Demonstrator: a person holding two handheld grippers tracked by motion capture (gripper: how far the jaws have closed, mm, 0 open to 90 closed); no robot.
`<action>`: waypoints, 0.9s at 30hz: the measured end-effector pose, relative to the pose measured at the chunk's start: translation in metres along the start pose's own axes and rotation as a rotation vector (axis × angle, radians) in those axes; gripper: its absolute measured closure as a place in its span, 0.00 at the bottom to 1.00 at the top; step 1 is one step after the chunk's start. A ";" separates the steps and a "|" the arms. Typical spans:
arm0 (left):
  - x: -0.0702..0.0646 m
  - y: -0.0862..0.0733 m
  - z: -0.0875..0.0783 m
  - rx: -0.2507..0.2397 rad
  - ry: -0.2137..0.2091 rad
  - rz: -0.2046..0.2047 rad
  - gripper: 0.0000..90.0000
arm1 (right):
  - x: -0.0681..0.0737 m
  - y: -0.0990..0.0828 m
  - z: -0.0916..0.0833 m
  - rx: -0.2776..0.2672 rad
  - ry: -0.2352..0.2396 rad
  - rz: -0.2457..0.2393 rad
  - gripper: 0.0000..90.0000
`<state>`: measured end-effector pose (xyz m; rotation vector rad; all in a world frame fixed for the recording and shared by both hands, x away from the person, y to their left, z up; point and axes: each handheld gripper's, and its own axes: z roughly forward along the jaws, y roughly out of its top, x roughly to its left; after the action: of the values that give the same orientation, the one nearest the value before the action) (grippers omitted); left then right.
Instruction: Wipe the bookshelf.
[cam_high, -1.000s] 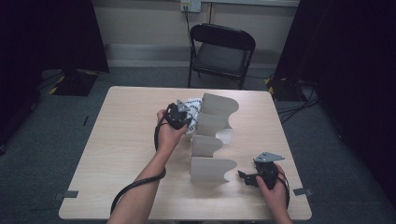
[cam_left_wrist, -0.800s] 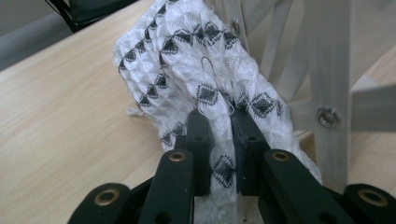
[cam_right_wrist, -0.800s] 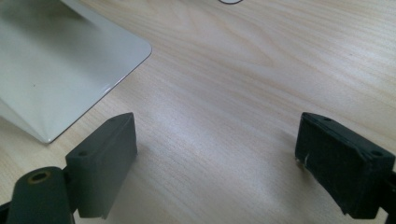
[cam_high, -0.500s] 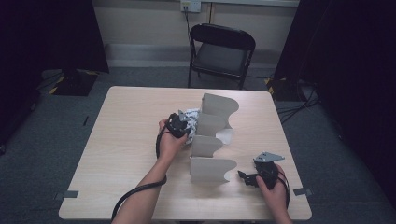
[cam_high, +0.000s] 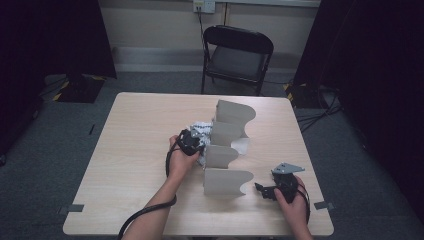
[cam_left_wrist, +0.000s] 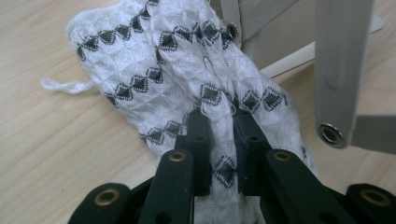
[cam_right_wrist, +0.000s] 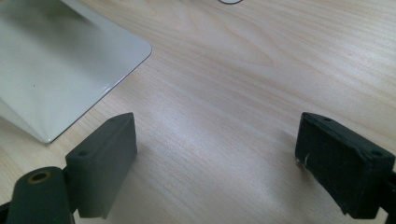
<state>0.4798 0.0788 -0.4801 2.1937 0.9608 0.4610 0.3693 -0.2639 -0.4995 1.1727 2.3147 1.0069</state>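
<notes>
In the high view, the left gripper (cam_high: 189, 143) was lower than a second before and had come nearer to the person, and the white cloth with black diamonds (cam_high: 200, 131) had come down with it. The cloth now lay on the table (cam_high: 130, 150), just beside the left side of the grey file rack (cam_high: 227, 150), touching its second and third dividers. I judge from this that the cloth was being set down or pulled along the rack, not lifted any more. The right gripper (cam_high: 261, 190) rested in the same place near the front right corner, in front of the nearest divider.

In the left gripper view, the left gripper (cam_left_wrist: 219, 140) was closed on a fold of the cloth (cam_left_wrist: 187, 70); the fabric was pinched between the two black pads. The cloth stretched away from the jaws as a long bundle. Its long axis ran from the jaws toward the upper left of this view, and its far end, with a loose thread, lay on the wood. A rack divider (cam_left_wrist: 343, 70) stood just to the right.

In the right gripper view, the right gripper (cam_right_wrist: 215, 158) stood wide open with nothing between the pads, only bare table. A corner of the rack base (cam_right_wrist: 60, 79) was at the upper left.
</notes>
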 end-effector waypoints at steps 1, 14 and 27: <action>0.000 -0.001 0.000 -0.008 -0.005 -0.003 0.88 | 0.000 0.000 0.000 0.000 -0.001 0.000 0.13; 0.003 -0.009 -0.010 -0.045 0.002 -0.058 0.76 | 0.000 0.000 0.000 0.000 0.000 0.000 0.13; 0.005 0.014 0.006 -0.097 0.022 -0.035 0.50 | 0.000 0.000 0.000 0.000 0.000 0.000 0.13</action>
<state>0.4932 0.0728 -0.4736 2.0856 0.9667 0.5059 0.3693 -0.2639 -0.4995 1.1727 2.3145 1.0067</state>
